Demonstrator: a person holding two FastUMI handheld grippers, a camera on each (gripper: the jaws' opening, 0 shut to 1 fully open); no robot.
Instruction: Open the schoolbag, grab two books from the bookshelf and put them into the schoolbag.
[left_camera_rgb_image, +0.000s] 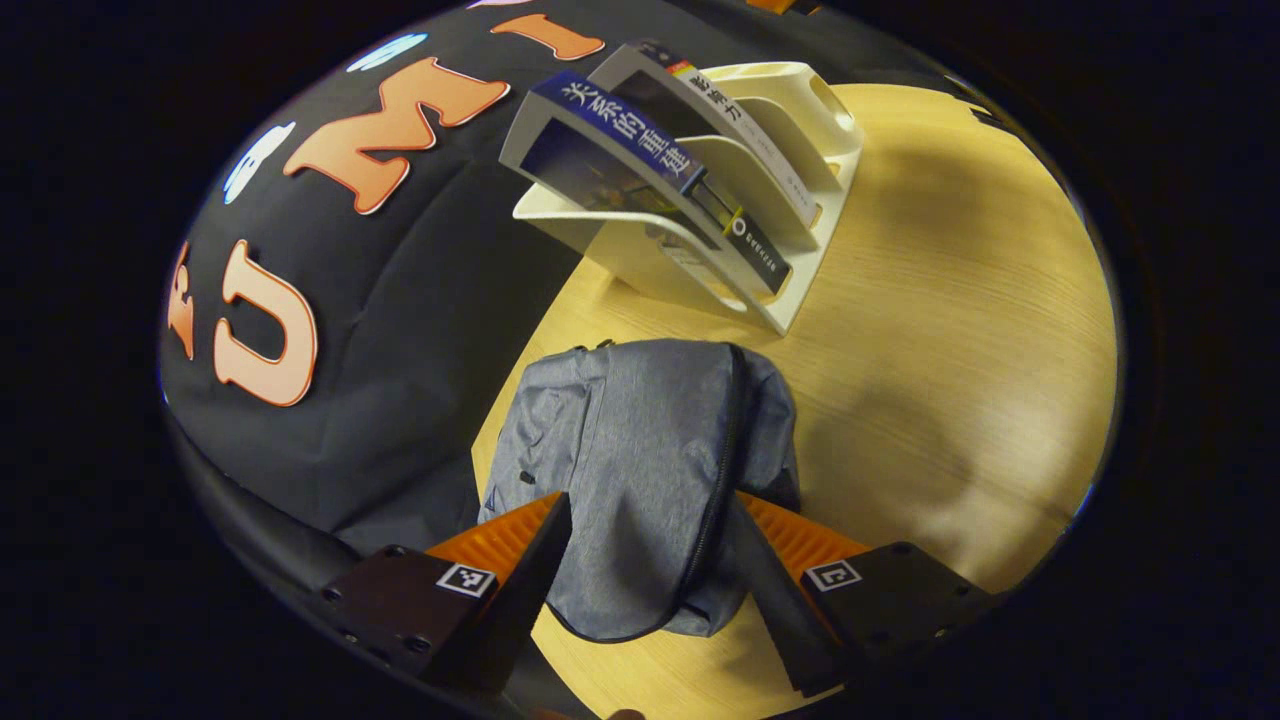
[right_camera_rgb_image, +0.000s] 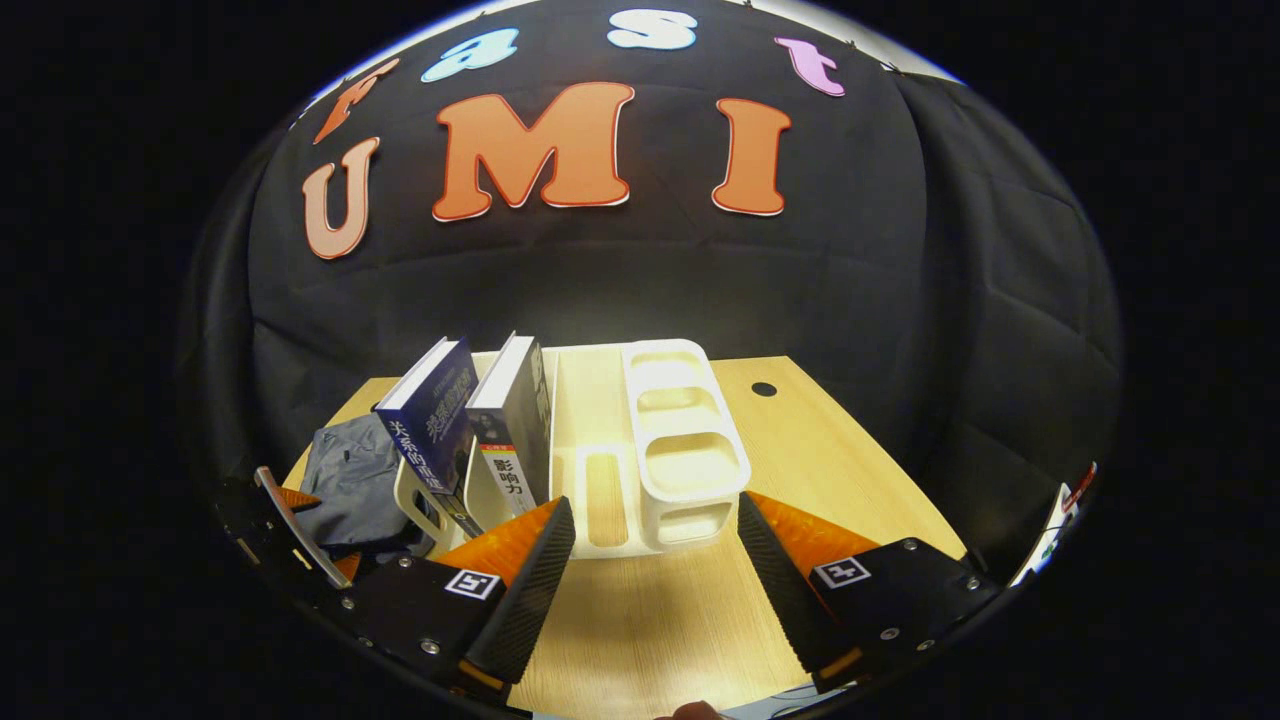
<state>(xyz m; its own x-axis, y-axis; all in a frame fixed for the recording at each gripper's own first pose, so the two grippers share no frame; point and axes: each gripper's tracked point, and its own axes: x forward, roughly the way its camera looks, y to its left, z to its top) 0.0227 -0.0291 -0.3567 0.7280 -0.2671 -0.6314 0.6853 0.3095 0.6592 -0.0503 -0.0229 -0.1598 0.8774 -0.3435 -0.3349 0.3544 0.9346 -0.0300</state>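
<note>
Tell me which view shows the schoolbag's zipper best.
The left gripper view: the schoolbag lies flat on the table between the left hand-held gripper fingers, with its zipper running along the top, closed. The right gripper view catches just a grey corner of the bag behind the bookshelf; the zipper can't be made out there.

Left claw (left_camera_rgb_image: 648, 560) spread wide with fingers apart and nothing pressed between them, hovering tilted downward, seen too at the low left edge of the right gripper view (right_camera_rgb_image: 290, 530); right claw (right_camera_rgb_image: 655, 575) likewise held open, level and pointing forward, fingers well apart, gripping nothing.
</note>
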